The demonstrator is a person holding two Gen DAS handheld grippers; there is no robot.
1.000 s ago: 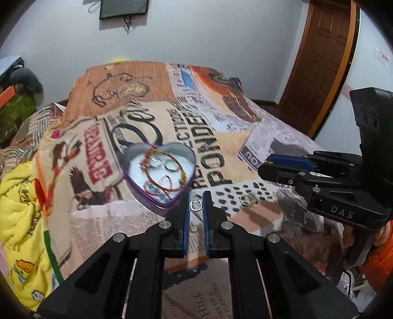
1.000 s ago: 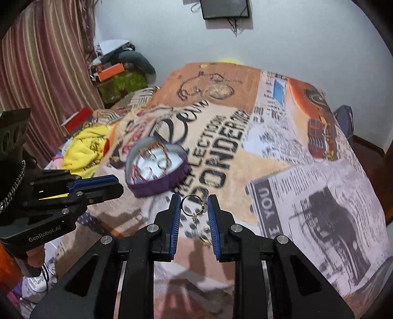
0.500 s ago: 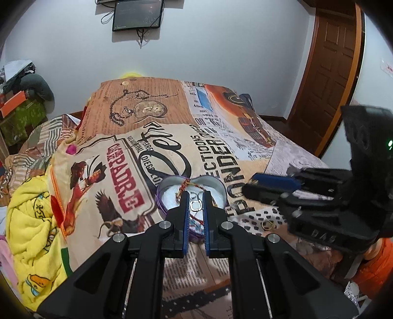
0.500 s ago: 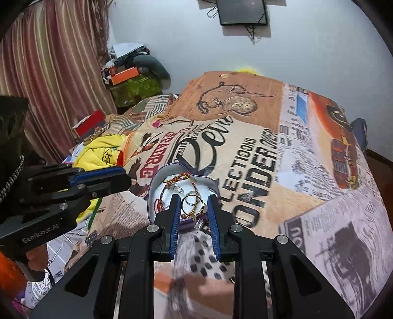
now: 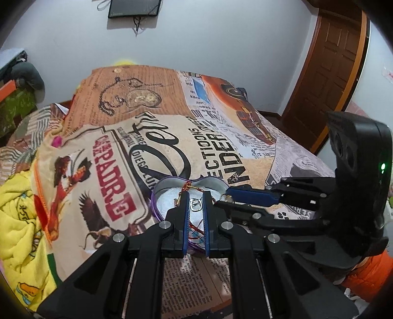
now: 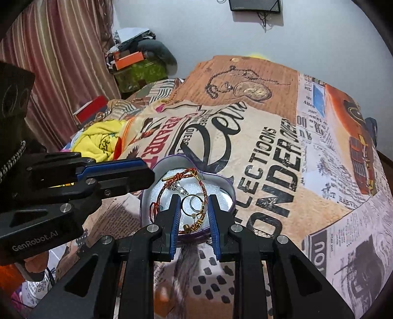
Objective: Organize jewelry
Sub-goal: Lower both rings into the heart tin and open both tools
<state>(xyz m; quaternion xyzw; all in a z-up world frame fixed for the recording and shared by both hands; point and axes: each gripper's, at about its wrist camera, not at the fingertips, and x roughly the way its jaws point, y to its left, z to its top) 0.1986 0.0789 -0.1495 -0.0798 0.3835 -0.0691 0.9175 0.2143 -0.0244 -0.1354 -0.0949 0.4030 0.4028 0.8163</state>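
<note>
Both grippers hang over a heart-shaped tin that sits on a bed covered in a sheet printed with newspaper text, a pocket watch and an orange car.

The left gripper has its jaws clenched on a small silver ring, pinched between the blue pads at the fingertips, directly above the near part of the tin. In the left wrist view the tin lies just beyond the fingers, its purple rim and pale lining showing on either side of them.

The right gripper grips a thin gold hoop with a small gold charm dangling below it; the hoop spans the gap between the blue pads and touches both. It too hangs over the tin's near half. From the left wrist view the right gripper reaches in from the right, its tips at the tin's right edge.

Inside the tin lie a red and gold braided cord bracelet, curving around the left and far side, and a small silver piece near the middle. A few red and blue threads show between the left gripper's fingers, at the tin's near edge.

A yellow blanket lies bunched at the left side of the bed. A brown door stands at the far right, and a dark screen hangs on the far wall.
</note>
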